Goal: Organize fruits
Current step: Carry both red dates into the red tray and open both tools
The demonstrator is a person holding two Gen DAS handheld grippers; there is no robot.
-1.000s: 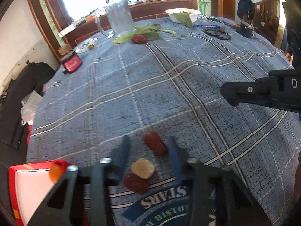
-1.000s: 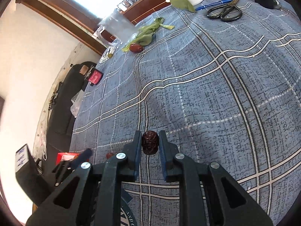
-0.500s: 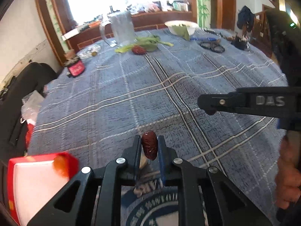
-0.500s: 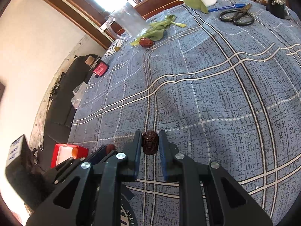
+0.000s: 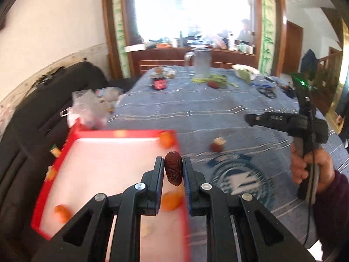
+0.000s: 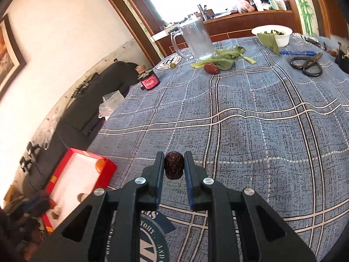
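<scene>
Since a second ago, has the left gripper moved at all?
Yes. The left gripper, shut on a red date, swung from the blue tablecloth over the red tray.

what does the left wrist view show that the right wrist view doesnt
Only the left wrist view shows the left gripper shut on a long red date over the red tray, plus the person's hand holding the right gripper. Only the right wrist view shows the right gripper shut on a rounder dark date over the blue checked cloth. Both show the tray, glass mug, white bowl and scissors.
</scene>
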